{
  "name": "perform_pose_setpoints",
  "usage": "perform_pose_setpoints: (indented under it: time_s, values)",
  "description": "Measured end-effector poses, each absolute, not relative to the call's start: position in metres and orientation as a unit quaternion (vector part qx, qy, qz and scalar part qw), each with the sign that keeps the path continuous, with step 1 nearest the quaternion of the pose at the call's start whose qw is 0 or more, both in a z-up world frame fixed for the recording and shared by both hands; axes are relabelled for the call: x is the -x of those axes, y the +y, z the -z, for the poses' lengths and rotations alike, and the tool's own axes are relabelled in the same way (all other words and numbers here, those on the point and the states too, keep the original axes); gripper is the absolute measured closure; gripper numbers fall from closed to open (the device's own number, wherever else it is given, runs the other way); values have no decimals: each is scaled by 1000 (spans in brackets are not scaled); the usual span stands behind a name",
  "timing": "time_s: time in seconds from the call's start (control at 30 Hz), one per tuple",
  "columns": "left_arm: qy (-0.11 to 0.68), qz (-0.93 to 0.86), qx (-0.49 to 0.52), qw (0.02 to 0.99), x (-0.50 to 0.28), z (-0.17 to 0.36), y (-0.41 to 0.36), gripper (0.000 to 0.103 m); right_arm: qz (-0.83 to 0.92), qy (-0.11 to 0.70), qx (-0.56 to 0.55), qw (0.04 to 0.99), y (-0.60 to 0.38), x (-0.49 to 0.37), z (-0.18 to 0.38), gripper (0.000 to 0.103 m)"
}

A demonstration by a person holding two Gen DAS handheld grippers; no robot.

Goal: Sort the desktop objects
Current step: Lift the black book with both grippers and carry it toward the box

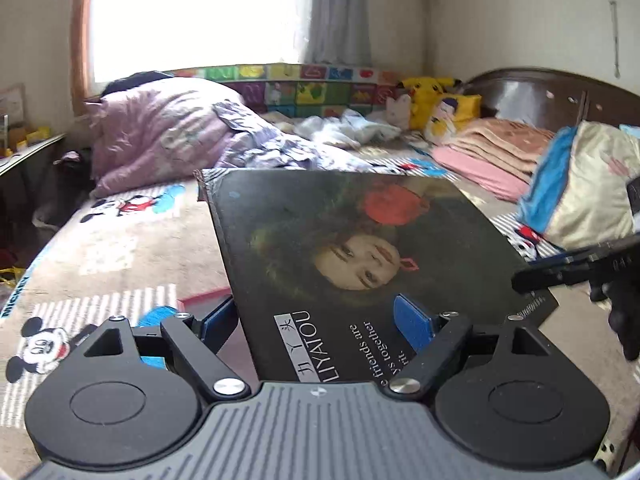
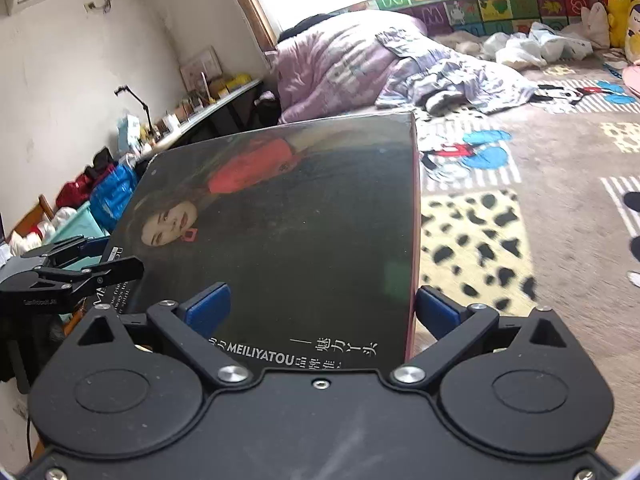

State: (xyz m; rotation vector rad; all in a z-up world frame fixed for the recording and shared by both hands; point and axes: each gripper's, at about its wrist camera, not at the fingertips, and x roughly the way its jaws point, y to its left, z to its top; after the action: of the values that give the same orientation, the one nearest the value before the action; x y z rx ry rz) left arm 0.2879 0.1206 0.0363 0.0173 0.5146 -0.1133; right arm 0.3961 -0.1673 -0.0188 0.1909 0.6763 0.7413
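A dark glossy magazine (image 1: 360,256) with a woman's face and a red patch on its cover, lettered MEILIYATOU, is held in the air above a bed. My left gripper (image 1: 320,324) grips its near edge, one blue pad (image 1: 412,322) on top and the other pad (image 1: 218,320) underneath. The same magazine (image 2: 288,232) fills the right wrist view. My right gripper (image 2: 324,310) grips another edge of it, one blue pad (image 2: 208,308) on the cover and the other (image 2: 436,310) behind. Each gripper shows at the side of the other's view.
Below is a bed (image 1: 100,264) with a cartoon-mouse sheet, a lilac quilt (image 1: 160,132), folded pink blankets (image 1: 492,152) and yellow plush toys (image 1: 432,100). A cluttered desk (image 2: 192,116) runs along the left wall, with bags and boxes (image 2: 108,196) on the floor by it.
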Motion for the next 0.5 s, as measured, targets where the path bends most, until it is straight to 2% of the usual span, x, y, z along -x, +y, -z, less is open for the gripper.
perform_pose_setpoints:
  time_s: [0.3, 0.5]
  values:
    - [247, 34, 48, 967, -300, -16, 178, 19, -363, 311, -54, 877, -115, -393, 26, 2]
    - [268, 32, 82, 960, -306, 22, 212, 18, -360, 313, -42, 878, -88, -402, 35, 2]
